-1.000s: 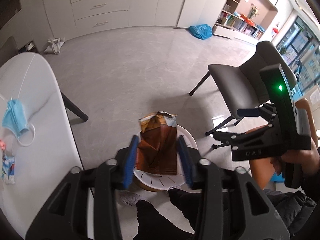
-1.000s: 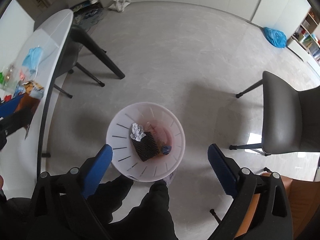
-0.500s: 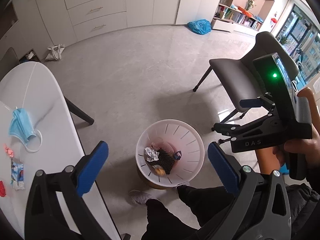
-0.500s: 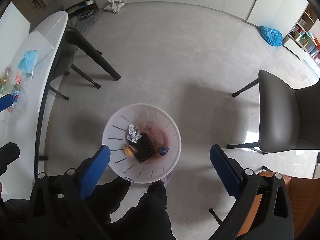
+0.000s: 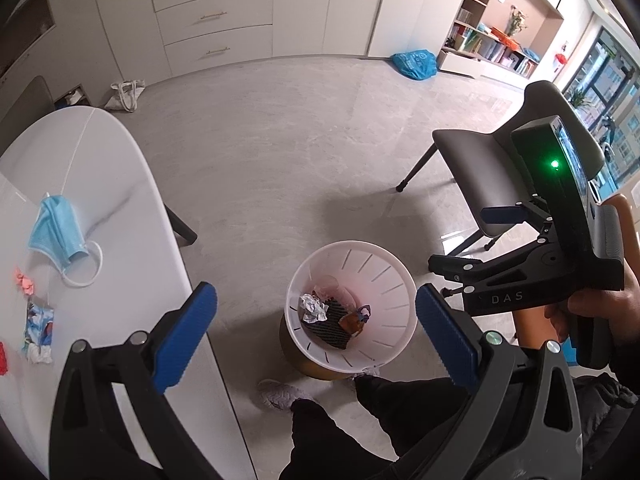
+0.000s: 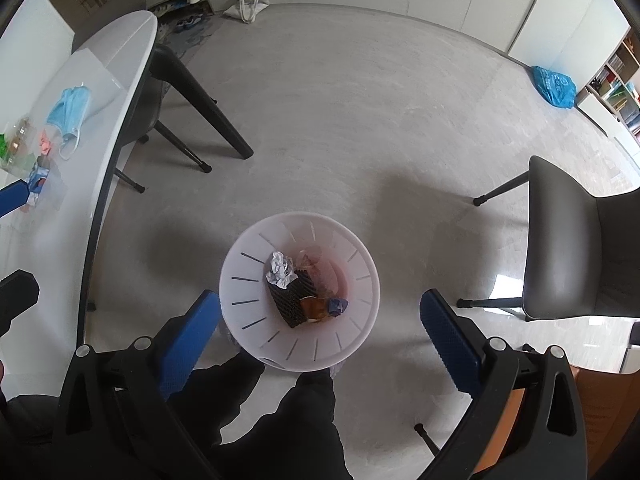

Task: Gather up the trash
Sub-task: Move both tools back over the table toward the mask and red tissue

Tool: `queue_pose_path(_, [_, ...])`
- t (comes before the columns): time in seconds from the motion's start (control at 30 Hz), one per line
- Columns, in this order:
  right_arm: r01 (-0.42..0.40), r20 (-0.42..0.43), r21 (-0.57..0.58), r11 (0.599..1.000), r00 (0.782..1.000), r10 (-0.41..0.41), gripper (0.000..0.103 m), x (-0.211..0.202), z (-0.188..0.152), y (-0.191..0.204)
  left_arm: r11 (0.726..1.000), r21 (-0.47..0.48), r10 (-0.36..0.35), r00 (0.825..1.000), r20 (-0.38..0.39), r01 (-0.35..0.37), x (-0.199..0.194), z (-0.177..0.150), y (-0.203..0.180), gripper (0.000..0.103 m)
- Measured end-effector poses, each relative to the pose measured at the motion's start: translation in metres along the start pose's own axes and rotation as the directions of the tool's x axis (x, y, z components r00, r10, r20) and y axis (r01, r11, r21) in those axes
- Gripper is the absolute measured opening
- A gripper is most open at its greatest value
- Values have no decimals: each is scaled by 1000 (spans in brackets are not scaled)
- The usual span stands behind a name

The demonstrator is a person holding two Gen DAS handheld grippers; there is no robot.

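The white bin [image 6: 256, 340] stands on the grey floor [image 6: 360, 120] just beside the edge of the white table [image 5: 120, 200], with the person's dark trouser legs [image 6: 304, 412] right at its near side. It is a round plastic basket with a flared rim and thin dark slots cut down its wall; its base looks brownish from the left wrist view. Inside lies a crumpled silver-white wrapper [image 6: 282, 270] on top of a black ribbed piece [image 6: 294, 298], with a brown-orange packet [image 6: 314, 308] and a small dark blue scrap [image 6: 338, 306] beside it, all on a pinkish bottom. The left gripper [image 5: 316, 336] hangs above the bin with its 2 blue pads spread wide and nothing between them. The right gripper [image 6: 320, 334] is likewise above the bin, fingers wide apart and empty. On the table remain a blue face mask [image 5: 58, 236], a small pink scrap [image 5: 25, 283] and a colourful wrapper [image 5: 38, 330]. A grey chair [image 6: 580, 252] stands well apart from the bin.
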State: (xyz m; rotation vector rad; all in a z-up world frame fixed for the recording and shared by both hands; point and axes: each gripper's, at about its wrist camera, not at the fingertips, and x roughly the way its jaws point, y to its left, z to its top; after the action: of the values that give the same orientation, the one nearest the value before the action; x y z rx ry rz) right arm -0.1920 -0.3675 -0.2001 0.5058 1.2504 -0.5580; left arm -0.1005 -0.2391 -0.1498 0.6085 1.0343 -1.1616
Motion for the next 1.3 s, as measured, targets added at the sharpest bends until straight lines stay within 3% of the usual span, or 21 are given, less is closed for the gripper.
queue_pose_path(0.27, [-23, 28, -59, 998, 999, 25, 99, -9, 7, 30, 993, -112, 47, 998, 37, -43, -13, -10, 29, 95])
queue_pose_path(0.5, [-73, 42, -184, 980, 996, 82, 99, -14, 24, 87, 951, -291, 122, 991, 61, -99, -35, -38, 87, 95])
queue_pose_path(0.83, [-146, 30, -391, 909, 985, 172, 99, -12, 51, 199, 844, -492, 259, 965, 26, -213, -72, -104, 170, 95])
queue_pose_path(1.07, [-181, 25, -477, 860, 975, 220, 99, -11, 71, 270, 764, -594, 308, 951, -10, -253, -87, -143, 219, 95])
queue_pose_path(1.3, [-176, 55, -493, 852, 971, 232, 99, -2, 109, 318, 689, -660, 363, 931, -41, -298, -97, -171, 286, 95])
